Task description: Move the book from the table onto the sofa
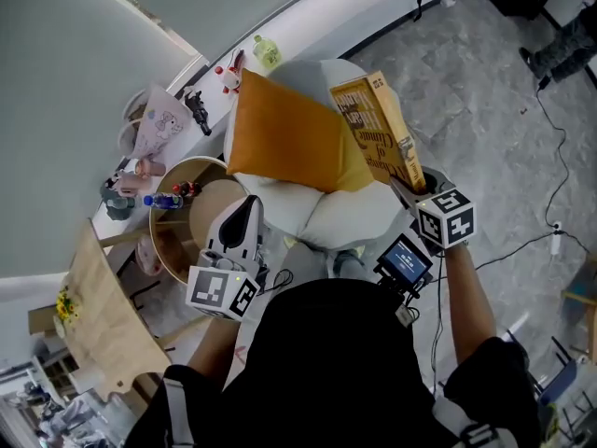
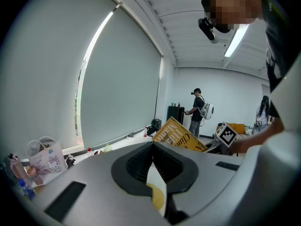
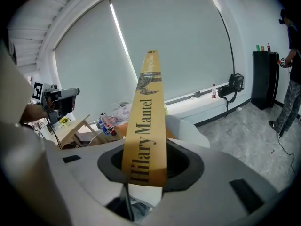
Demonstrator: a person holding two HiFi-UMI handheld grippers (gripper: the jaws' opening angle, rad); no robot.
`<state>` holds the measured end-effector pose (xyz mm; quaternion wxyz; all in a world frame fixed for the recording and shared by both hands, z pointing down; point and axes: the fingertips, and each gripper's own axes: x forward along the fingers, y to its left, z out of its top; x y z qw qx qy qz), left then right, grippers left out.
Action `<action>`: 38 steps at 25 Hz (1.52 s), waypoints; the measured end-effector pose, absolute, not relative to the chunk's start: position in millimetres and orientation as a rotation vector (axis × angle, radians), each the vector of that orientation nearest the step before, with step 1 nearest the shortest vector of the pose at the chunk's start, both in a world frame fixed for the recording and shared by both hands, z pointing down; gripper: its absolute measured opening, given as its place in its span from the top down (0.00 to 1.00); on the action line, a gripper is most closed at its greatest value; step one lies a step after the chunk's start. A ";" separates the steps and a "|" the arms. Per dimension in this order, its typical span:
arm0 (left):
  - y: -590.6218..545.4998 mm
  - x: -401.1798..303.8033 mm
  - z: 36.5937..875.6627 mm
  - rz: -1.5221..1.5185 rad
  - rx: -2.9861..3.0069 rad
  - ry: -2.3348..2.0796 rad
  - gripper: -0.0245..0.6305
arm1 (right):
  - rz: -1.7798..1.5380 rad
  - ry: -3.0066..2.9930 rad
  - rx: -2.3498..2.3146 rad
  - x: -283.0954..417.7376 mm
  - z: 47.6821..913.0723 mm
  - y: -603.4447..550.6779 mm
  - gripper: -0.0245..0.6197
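Observation:
The yellow book stands tilted upward in my right gripper, which is shut on its lower end. It hangs over the white sofa, just right of an orange cushion. In the right gripper view the book's spine rises straight out from between the jaws, with the right gripper clamped on its near end and the sofa behind. My left gripper is shut and holds nothing, low at the sofa's left side. In the left gripper view the left gripper points level toward the book.
A round wooden table with small bottles stands left of the sofa. A pink cartoon bag and toys sit along the window ledge. A wooden board leans at lower left. A cable crosses the grey floor. Another person stands far off.

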<state>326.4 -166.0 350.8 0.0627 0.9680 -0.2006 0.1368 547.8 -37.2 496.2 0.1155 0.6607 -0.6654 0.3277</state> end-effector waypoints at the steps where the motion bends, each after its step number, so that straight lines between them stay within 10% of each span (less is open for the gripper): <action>1: -169.9 327.9 348.7 0.415 2.919 -0.604 0.94 | 0.978 -1.944 1.928 547.7 496.3 -41.2 0.73; 38: -278.9 339.5 648.2 0.596 2.646 -0.636 0.94 | 2.179 -1.483 2.032 537.4 969.2 -124.8 0.73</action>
